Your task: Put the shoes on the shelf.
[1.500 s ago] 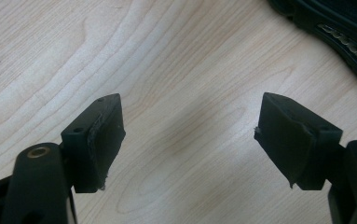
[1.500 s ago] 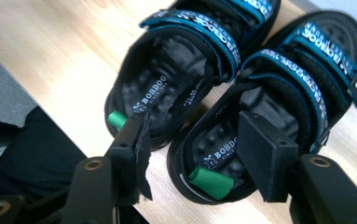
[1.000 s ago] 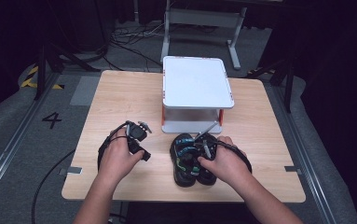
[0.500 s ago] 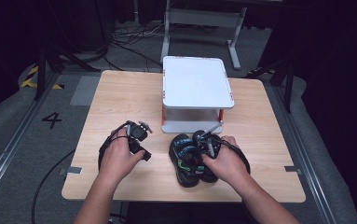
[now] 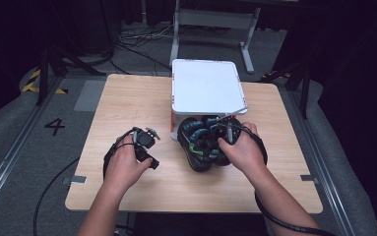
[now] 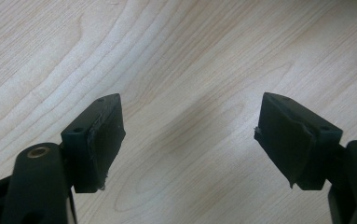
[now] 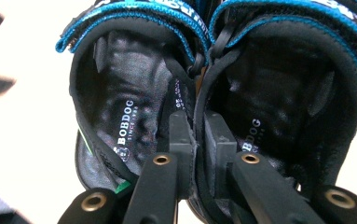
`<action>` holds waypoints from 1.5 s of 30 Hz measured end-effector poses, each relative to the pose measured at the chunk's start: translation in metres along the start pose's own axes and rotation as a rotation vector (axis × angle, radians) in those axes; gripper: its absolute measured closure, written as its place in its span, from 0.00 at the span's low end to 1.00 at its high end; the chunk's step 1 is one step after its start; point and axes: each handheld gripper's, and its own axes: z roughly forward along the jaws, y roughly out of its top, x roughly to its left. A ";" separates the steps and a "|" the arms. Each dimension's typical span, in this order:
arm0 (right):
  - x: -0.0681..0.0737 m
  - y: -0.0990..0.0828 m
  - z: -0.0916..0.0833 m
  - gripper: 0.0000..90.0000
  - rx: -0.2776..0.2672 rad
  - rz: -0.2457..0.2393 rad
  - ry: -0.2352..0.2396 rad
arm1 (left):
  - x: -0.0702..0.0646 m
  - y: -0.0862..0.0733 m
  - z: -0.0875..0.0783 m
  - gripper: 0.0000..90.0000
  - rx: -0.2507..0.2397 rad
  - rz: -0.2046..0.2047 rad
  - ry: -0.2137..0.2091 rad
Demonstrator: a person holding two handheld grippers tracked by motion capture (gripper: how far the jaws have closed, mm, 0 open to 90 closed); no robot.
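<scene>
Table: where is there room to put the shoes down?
The table is bare at the far left, beside the white rack, and along the near edge. It is crowded at the rack's front, where the right gripper pinches the shoes together. The left gripper sits open at left-middle.

Dark room, grey carpet floor (image 5: 9,147), wooden table (image 5: 127,98), metal frame (image 5: 210,19), floor cables (image 5: 137,42)
</scene>
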 end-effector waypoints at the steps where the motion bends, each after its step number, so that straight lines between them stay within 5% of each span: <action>1: -0.002 0.006 0.003 0.93 -0.012 0.008 -0.011 | 0.000 0.000 0.000 0.26 0.000 0.000 0.000; 13: -0.022 0.043 0.042 0.93 -0.072 0.103 -0.115 | 0.003 -0.003 -0.002 0.26 -0.007 -0.011 -0.007; 24: -0.021 0.049 0.062 0.93 -0.174 0.151 -0.183 | 0.002 -0.003 0.000 0.26 -0.008 -0.008 -0.016; 30: -0.020 0.046 0.067 0.92 -0.239 0.137 -0.244 | 0.002 -0.003 0.000 0.26 -0.005 -0.004 -0.013; 34: -0.022 0.044 0.070 0.59 -0.330 0.085 -0.220 | 0.001 -0.003 -0.002 0.26 -0.009 -0.009 -0.012; 36: -0.025 0.042 0.070 0.52 -0.347 0.042 -0.236 | 0.001 -0.002 -0.001 0.26 -0.011 -0.002 -0.009; 45: -0.035 0.026 0.039 0.42 -0.375 -0.017 -0.160 | -0.003 0.008 0.000 0.26 -0.017 0.011 -0.007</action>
